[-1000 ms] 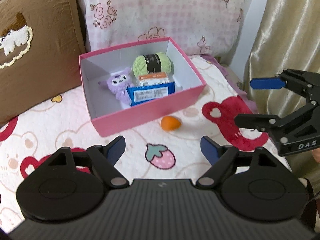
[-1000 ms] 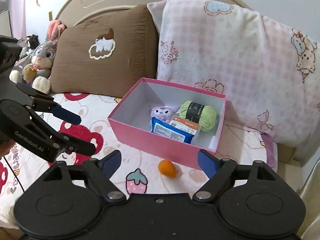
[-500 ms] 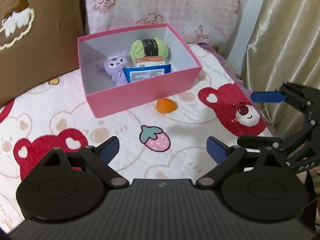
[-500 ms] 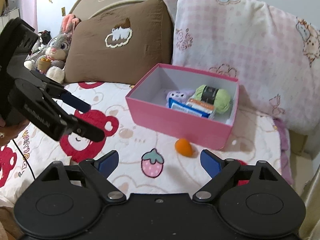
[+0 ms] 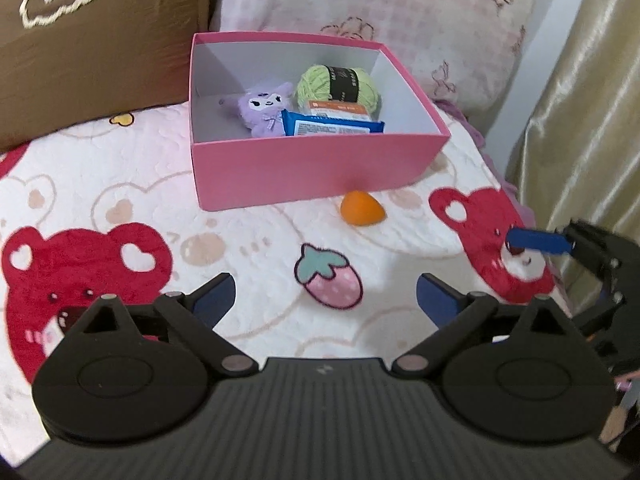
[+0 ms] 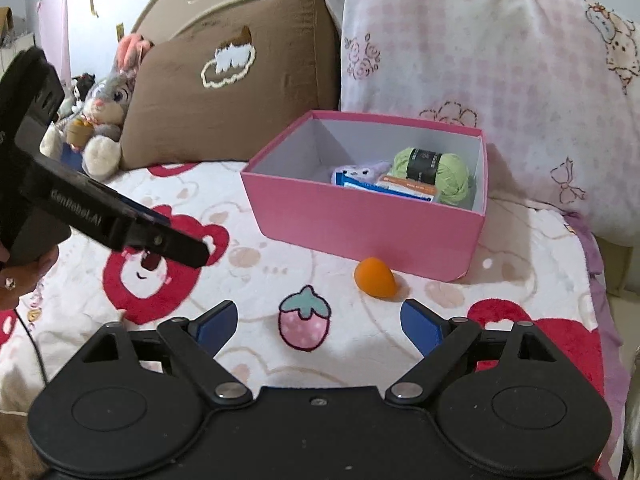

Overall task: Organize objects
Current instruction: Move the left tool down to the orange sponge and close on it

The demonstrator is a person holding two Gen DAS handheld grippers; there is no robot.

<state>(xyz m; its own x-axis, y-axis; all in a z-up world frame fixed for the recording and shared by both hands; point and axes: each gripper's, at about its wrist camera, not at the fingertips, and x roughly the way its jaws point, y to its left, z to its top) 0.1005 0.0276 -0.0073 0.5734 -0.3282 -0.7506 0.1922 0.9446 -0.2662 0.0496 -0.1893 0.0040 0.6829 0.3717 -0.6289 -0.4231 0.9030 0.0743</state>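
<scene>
Left wrist view: left gripper (image 5: 325, 295) stands wide apart, nothing between its blue pads. Ahead of it and slightly right, an orange egg-shaped object (image 5: 362, 208) lies on the bear-print blanket (image 5: 100, 184), just beside the near wall of the pink box (image 5: 316, 170); contact with the wall cannot be confirmed. Inside the box: green yarn ball (image 5: 338, 84), purple plush (image 5: 262, 108), blue packet (image 5: 332, 126) and an orange-labelled packet (image 5: 338, 109), the last largely hidden behind the blue one. To the right, the right gripper (image 5: 560, 248) is cut off by the frame edge and partly masked by the left gripper's body; only one blue pad is seen.

Right wrist view: right gripper (image 6: 318, 322) is likewise wide apart and empty, with the orange object (image 6: 375, 273) ahead, slightly right of centre. From here the box's near wall (image 6: 360, 224) conceals most of the plush and blue packet. This view alone shows a rabbit toy (image 6: 105, 114) far left beside the brown pillow (image 6: 240, 92). The left gripper (image 6: 160, 228) appears at left, blurred, seen side-on; its opening is not legible here.
</scene>
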